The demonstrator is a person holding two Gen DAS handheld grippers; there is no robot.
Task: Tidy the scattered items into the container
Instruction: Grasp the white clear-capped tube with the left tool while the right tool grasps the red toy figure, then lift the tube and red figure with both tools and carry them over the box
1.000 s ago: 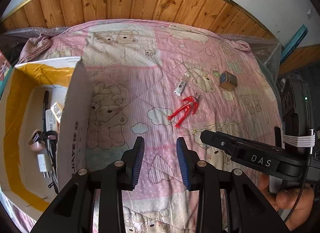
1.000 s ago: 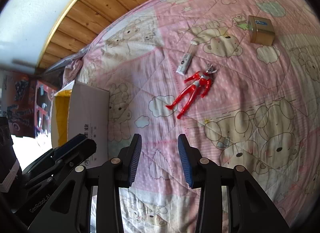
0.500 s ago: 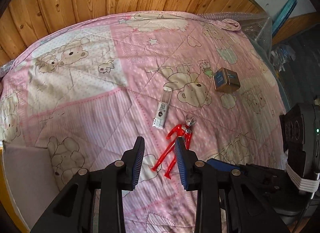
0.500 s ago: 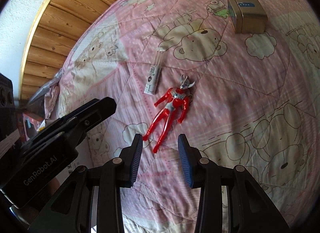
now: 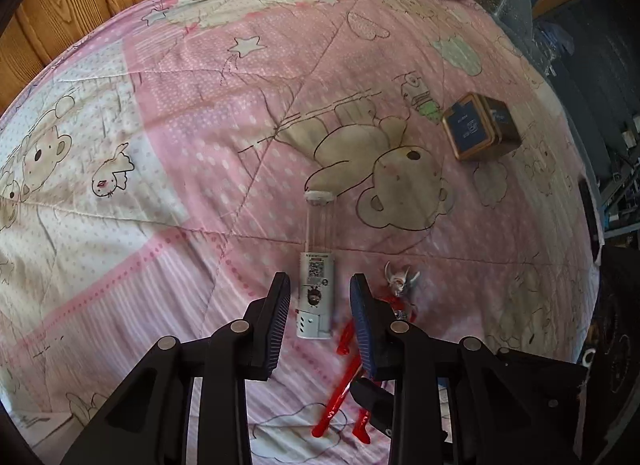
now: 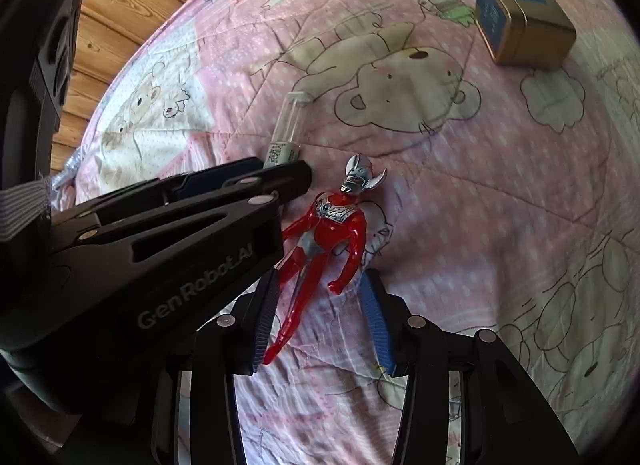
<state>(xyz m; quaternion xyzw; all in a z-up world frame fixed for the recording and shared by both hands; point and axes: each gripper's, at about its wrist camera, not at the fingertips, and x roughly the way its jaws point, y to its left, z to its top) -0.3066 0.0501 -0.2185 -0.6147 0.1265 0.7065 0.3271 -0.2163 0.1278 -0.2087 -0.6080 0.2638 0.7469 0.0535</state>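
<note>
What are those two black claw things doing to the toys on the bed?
A person is tidying up with a grabber in each hand. The left gripper is open around a white tube, and the right gripper is open around the legs of a red toy figure. Neither has squeezed shut yet. A small gold tin lies further off on the pink quilt, untouched. The container isn't in view.
</note>
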